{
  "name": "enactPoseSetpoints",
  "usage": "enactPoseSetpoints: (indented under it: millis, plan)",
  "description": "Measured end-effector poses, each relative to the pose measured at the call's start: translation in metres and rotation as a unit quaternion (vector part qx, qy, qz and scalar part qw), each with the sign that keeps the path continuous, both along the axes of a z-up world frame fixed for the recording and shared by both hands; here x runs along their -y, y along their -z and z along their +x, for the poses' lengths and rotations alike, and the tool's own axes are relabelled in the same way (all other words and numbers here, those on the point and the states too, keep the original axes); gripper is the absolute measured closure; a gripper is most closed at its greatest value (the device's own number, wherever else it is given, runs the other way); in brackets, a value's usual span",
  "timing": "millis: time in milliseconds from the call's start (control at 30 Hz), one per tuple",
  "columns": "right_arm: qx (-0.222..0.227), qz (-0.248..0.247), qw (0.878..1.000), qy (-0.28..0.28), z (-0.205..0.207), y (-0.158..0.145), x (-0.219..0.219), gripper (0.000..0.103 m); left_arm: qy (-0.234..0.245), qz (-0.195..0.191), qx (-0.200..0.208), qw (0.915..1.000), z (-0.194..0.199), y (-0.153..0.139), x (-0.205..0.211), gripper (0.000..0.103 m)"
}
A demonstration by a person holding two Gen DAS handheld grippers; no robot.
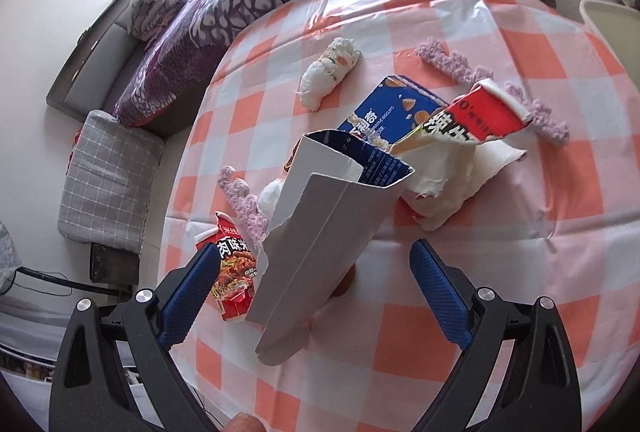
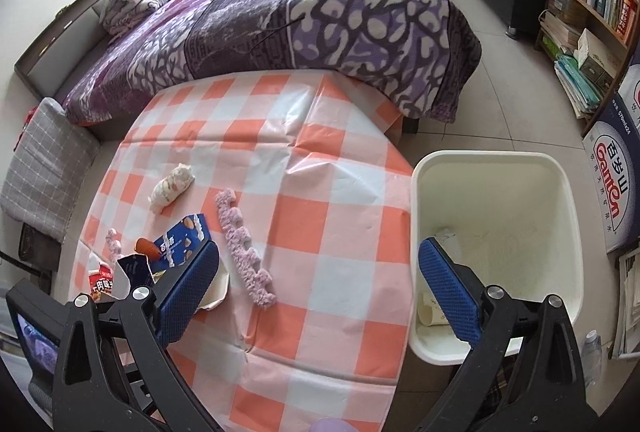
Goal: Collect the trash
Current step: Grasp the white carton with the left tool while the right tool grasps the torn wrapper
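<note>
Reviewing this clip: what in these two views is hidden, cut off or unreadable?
- Left wrist view: the torn blue carton rises between the open left gripper fingers; contact cannot be told, and it hides an orange object behind.
- Left wrist view: the white bin is cut off by the edge.
- Right wrist view: the right gripper finger covers part of the paper in the bin.
- Right wrist view: the red packet is half hidden by the gripper.

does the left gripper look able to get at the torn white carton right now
Probably yes. The left gripper is open and the torn white carton lies right between its fingers on the checked tablecloth, with nothing lying over it. The red noodle packet sits close to the left finger and might get pinched too.
</note>
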State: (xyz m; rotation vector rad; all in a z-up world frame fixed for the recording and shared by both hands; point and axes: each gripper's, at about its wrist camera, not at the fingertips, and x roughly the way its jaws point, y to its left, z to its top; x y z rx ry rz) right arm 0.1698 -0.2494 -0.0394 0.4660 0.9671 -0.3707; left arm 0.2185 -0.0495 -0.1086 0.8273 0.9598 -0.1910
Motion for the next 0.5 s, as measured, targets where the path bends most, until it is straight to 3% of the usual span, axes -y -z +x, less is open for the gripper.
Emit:
enactPoseSetpoints:
  millis: [133,200,233,267,367,500]
  plan:
    - [-0.015,-0.005,1.0,-0.017,0.008,0.009,-0.015,0.007,0.001,0.008,-0.002,1.0,0.01,0.01,-0.005,0.011]
    - [-0.024,-0.01,0.999,-0.024,0.012,0.014,-0.02,0.007,-0.004,-0.023,-0.024,0.9995,0.015,0.007,-0.007,0.029]
    - [-0.028,-0.01,0.999,-0.026,0.015,0.016,-0.023,0.007,-0.01,-0.046,-0.045,0.9979,0.018,0.005,-0.008,0.054]
    - [-0.03,-0.006,0.999,-0.028,0.018,0.018,-0.024,0.007,-0.018,-0.061,-0.054,0.9965,0.019,0.003,-0.011,0.069]
    - [-0.036,-0.003,0.999,-0.037,0.024,0.024,-0.03,0.007,-0.04,-0.104,-0.058,0.9921,0.022,-0.01,-0.022,0.092]
    - [-0.04,0.007,0.997,-0.058,0.028,0.029,-0.042,0.007,-0.088,-0.187,-0.064,0.9763,0.027,-0.033,-0.047,0.096]
